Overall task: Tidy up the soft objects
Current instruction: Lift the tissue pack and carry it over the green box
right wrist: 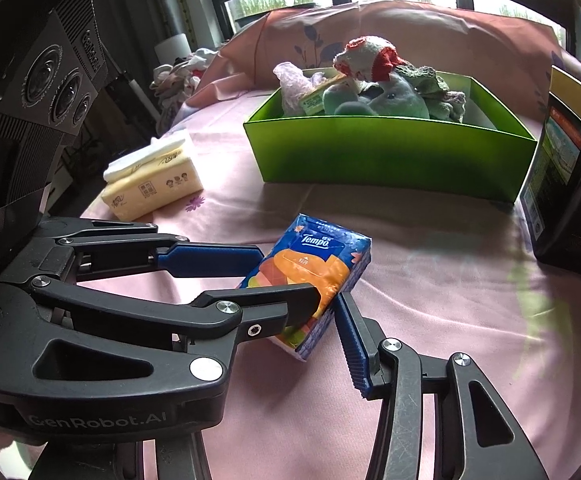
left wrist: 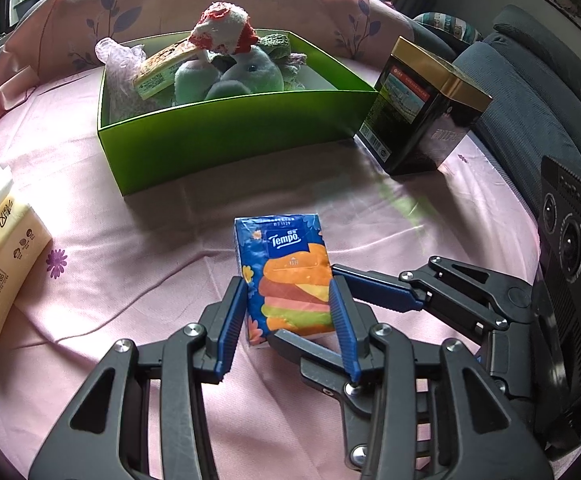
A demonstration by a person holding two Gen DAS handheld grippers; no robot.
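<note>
My left jaws [left wrist: 288, 312] clamp the tissue pack [left wrist: 290, 280] by its long sides, right jaws [right wrist: 302, 304] pinch it crosswise — light, squashy, slippery wrap.

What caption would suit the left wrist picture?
Both grippers close around a blue Tempo tissue pack on pink bedding, a filled green box behind.

Tissue packet [left wrist: 288, 276] before the box [left wrist: 226, 136] of soft toys [left wrist: 246, 76] — tin [left wrist: 422, 112] right, tissue pack [left wrist: 2, 256] left.
</note>
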